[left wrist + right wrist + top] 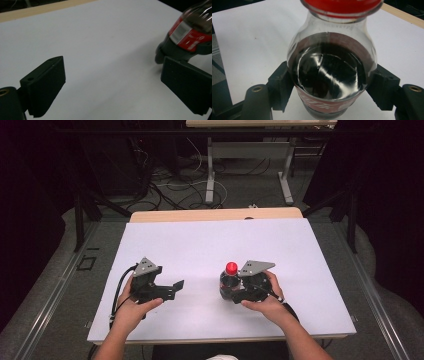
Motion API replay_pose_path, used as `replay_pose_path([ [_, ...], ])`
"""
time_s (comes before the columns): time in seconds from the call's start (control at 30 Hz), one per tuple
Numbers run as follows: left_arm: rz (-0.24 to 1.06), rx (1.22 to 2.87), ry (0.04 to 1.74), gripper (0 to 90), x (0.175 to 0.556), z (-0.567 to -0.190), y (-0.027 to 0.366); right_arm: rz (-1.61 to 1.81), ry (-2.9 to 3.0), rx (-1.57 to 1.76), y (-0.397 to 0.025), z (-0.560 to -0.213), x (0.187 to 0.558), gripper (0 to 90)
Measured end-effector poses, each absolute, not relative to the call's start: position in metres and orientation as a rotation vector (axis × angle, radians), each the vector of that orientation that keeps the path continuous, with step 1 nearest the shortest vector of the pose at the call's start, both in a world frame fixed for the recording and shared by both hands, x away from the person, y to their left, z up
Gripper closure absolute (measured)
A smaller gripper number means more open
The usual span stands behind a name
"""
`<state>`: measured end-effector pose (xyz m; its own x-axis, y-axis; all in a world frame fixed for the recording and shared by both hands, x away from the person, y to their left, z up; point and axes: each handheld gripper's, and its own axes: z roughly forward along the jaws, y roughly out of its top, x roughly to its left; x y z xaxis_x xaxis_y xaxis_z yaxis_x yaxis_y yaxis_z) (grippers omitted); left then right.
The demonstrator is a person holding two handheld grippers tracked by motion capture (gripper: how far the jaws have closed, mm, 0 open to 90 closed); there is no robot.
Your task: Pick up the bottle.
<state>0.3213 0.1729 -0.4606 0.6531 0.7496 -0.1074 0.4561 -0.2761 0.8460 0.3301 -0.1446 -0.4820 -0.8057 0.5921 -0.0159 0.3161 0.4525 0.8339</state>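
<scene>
My right gripper [239,292] has its jaws tight on the soda bottle [229,281], mid-table, standing up w/ its red cap [342,6] on. It's about half full, so prob a bit heavy, smooth and slippy. Best grab is the label band [324,105]. Left gripper [172,289] is wide open, holding nothing.
</scene>
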Motion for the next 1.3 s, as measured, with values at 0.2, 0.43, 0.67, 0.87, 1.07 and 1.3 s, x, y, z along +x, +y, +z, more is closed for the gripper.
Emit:
replay_pose_path([
  [0.2, 0.347, 1.929, 0.863, 3.7, 0.321, -0.448, 0.152, 1.282, 2.406, 0.783, -0.143, -0.482, 0.329, 29.5],
  [0.43, 0.31, 1.96, 0.806, 3.8, 0.323, -0.438, 0.128, 1.291, 2.42, 0.77, -0.141, -0.484, 0.328, 29.5],
  [0.67, 0.275, 1.973, 0.742, 5.4, 0.325, -0.428, 0.111, 1.289, 2.428, 0.769, -0.139, -0.485, 0.327, 29.5],
  [0.87, 0.268, 1.998, 0.688, 8.2, 0.326, -0.418, 0.098, 1.291, 2.438, 0.755, -0.139, -0.485, 0.327, 29.5],
  [1.07, 0.249, 1.99, 0.658, 11.5, 0.328, -0.409, 0.091, 1.288, 2.455, 0.737, -0.138, -0.484, 0.326, 29.5],
  [1.3, 0.233, 2.01, 0.625, 18.3, 0.329, -0.4, 0.084, 1.294, 2.451, 0.748, -0.136, -0.484, 0.325, 29.5],
])
